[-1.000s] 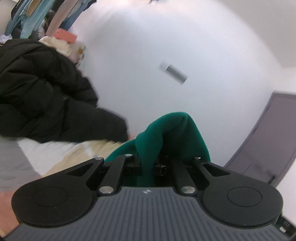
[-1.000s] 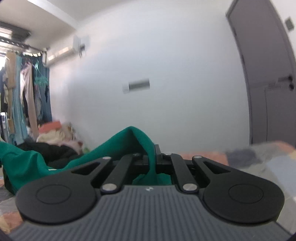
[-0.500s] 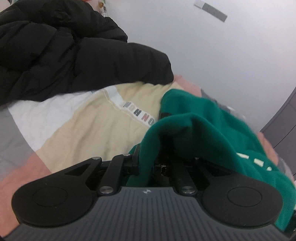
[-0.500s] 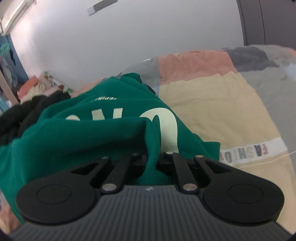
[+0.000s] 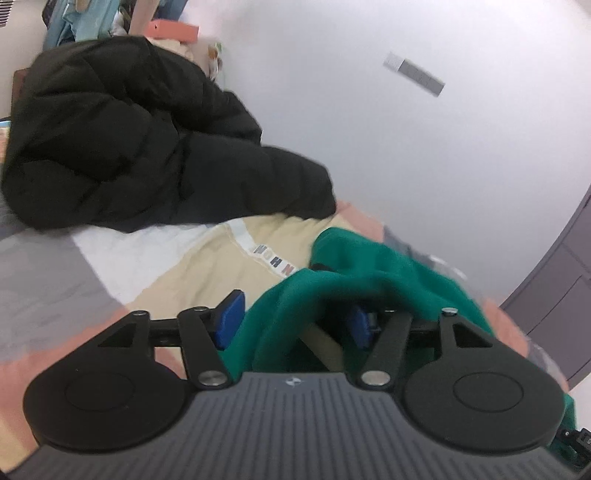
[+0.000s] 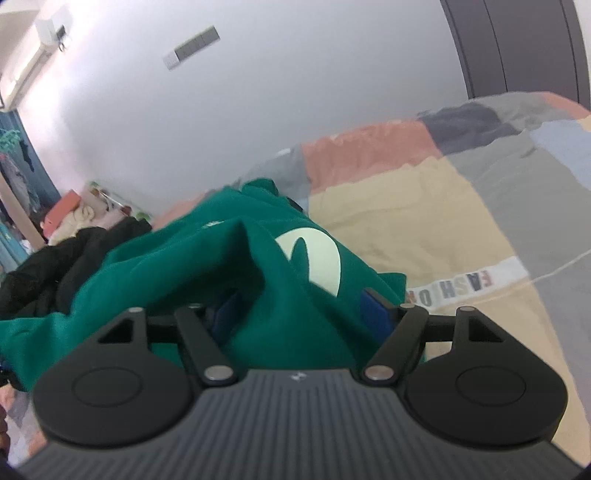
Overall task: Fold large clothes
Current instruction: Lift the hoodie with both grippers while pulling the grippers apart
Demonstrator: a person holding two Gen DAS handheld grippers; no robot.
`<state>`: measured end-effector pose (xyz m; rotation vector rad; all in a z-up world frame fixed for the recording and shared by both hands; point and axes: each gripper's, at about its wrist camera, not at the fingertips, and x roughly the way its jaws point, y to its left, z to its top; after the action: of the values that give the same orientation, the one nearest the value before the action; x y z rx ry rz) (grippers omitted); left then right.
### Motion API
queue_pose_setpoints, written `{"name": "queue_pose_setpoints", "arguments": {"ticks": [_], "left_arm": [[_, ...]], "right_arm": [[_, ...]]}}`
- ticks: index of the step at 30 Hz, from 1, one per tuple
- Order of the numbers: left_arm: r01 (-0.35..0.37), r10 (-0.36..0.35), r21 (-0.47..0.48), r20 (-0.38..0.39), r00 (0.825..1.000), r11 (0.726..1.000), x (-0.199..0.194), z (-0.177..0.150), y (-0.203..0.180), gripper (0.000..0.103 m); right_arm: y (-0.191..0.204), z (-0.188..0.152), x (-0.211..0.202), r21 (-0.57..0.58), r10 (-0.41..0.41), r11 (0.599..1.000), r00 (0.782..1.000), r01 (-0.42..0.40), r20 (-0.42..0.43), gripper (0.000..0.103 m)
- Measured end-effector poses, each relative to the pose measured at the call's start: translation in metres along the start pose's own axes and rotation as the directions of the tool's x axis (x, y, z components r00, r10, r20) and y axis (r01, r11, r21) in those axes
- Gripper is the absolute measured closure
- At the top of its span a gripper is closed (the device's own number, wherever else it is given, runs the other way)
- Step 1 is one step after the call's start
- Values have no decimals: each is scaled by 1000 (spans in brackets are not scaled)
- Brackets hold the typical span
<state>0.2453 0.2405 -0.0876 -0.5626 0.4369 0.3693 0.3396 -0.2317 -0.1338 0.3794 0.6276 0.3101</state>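
A green sweatshirt (image 5: pixel 391 273) with a pale print (image 6: pixel 317 258) lies crumpled on the patchwork bedspread (image 5: pixel 221 266). My left gripper (image 5: pixel 295 323) is low over its near edge and its jaws are opening. A fold of green cloth hangs loose between the blue pads (image 5: pixel 231 319), and cloth partly covers the right pad. In the right wrist view my right gripper (image 6: pixel 300 314) is likewise opening, with a ridge of the sweatshirt (image 6: pixel 280 317) standing between its pads (image 6: pixel 375 314). Neither pair of pads presses the cloth.
A black puffer jacket (image 5: pixel 129 147) is heaped on the bed to the left, by the white wall. Hanging clothes (image 5: pixel 74 22) show behind it. A grey door (image 5: pixel 561 295) stands at the right. Bedspread (image 6: pixel 461 221) stretches to the right of the sweatshirt.
Both grippers came down from in front of the wall to the bed with the green sweatshirt. Both were shut on it before; now their jaws stand apart and the cloth is let go.
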Motion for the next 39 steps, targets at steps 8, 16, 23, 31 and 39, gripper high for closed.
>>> {"name": "queue_pose_setpoints", "arguments": {"ticks": [8, 16, 23, 31, 39], "left_arm": [[177, -177, -10, -57, 983, 984, -57, -38, -22, 27], [299, -306, -73, -327, 894, 951, -33, -101, -59, 27], [394, -364, -21, -430, 826, 919, -8, -132, -90, 27], [389, -311, 102, -433, 846, 916, 10, -151, -115, 27], [368, -283, 159, -392, 875, 916, -5, -155, -115, 74]], "right_arm": [[12, -6, -76, -33, 51, 998, 981, -46, 189, 29], [35, -19, -88, -109, 242, 968, 953, -225, 182, 30], [24, -27, -33, 69, 266, 962, 964, -265, -8, 33], [-11, -21, -18, 263, 151, 952, 987, -159, 49, 34], [-11, -25, -18, 252, 151, 954, 987, -161, 59, 34]]}}
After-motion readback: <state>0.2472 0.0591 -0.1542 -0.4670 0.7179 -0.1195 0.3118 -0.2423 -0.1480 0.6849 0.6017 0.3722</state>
